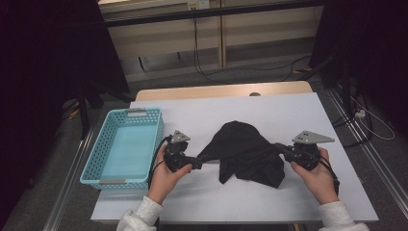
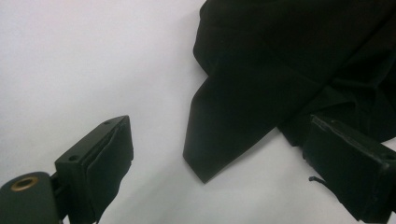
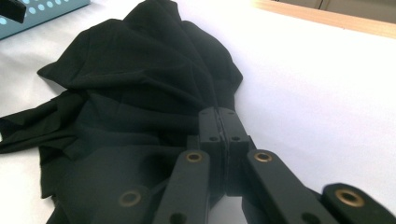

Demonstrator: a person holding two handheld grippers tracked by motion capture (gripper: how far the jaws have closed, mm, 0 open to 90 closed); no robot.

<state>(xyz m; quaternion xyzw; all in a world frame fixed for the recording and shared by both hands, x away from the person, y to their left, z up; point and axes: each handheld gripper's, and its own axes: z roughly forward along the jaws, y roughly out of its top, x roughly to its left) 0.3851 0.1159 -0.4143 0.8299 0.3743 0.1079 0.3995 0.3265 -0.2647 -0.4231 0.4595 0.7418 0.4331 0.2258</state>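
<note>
A crumpled black cloth (image 1: 245, 149) lies in the middle of the white-covered table (image 1: 288, 113). My right gripper (image 1: 280, 147) comes in from the right. In the right gripper view its jaws are pressed together (image 3: 218, 114) on a fold at the cloth's (image 3: 140, 74) edge. My left gripper (image 1: 198, 162) points at the cloth's left corner. In the left gripper view its jaws stand wide apart (image 2: 219, 135), and a pointed corner of the cloth (image 2: 261, 79) lies flat on the table between them, touched by neither pad.
A light blue plastic basket (image 1: 96, 159) stands at the table's left edge, beside my left hand; its corner (image 3: 42, 9) shows in the right gripper view. A wooden table edge (image 1: 221, 90) runs along the back. Cables lie on the floor beyond.
</note>
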